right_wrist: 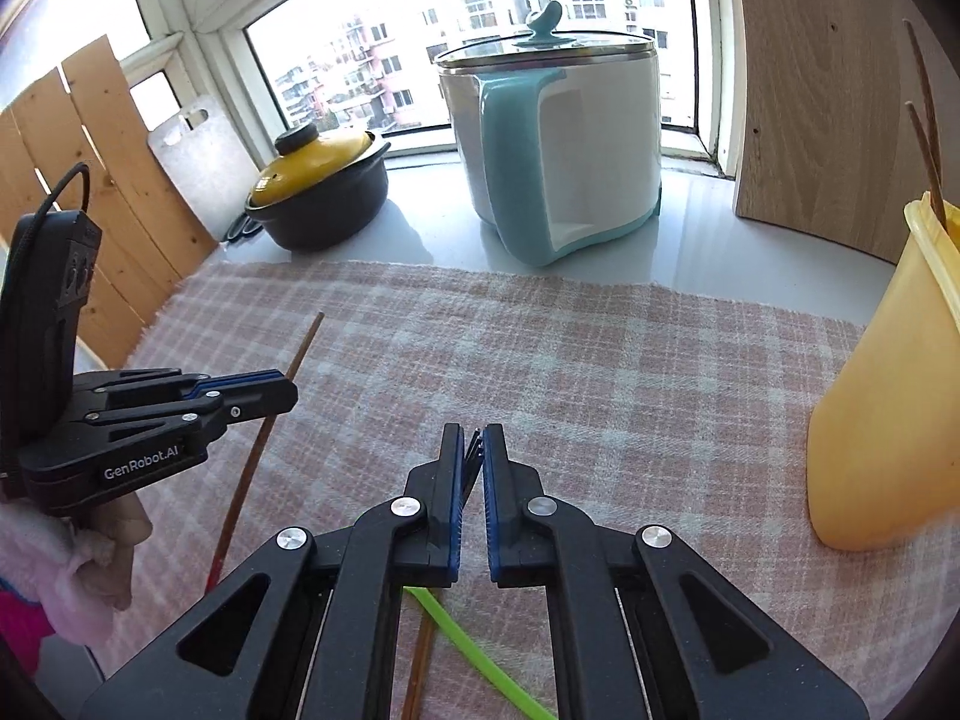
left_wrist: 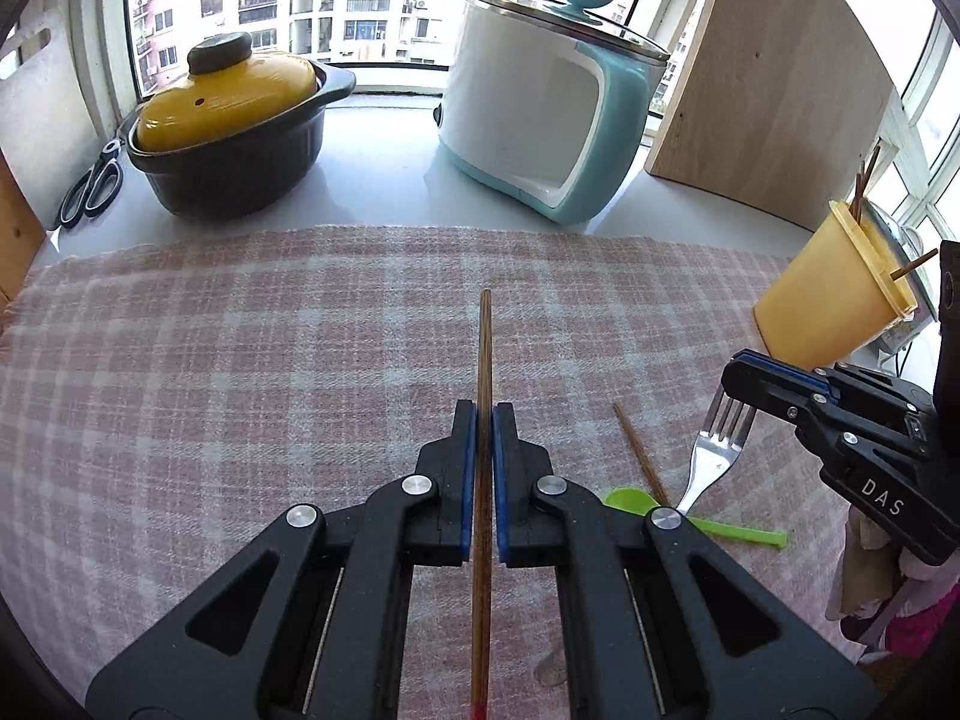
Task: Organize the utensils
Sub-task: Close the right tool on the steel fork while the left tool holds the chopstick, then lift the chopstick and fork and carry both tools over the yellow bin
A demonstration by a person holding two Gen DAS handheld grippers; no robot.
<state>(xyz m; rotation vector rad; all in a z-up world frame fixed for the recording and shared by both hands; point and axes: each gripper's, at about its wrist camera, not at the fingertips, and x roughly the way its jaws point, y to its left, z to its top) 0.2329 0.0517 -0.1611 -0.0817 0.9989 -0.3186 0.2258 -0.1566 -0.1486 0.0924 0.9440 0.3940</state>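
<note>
Count taken: two chopsticks (left_wrist: 483,372) out on the cloth side, one at 12 o'clock, the second (left_wrist: 641,456) at 3 o'clock. One fork (left_wrist: 714,456). One green spoon (left_wrist: 708,519). One yellow cup (left_wrist: 834,294) at 2 o'clock, three more sticks in it. Two pots (left_wrist: 234,138). One pair of scissors (left_wrist: 93,183).

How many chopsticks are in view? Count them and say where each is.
5. One chopstick is clamped in the left gripper, one lies on the cloth beside the fork, and three stick out of the yellow cup. More may be hidden inside the cup.
</note>
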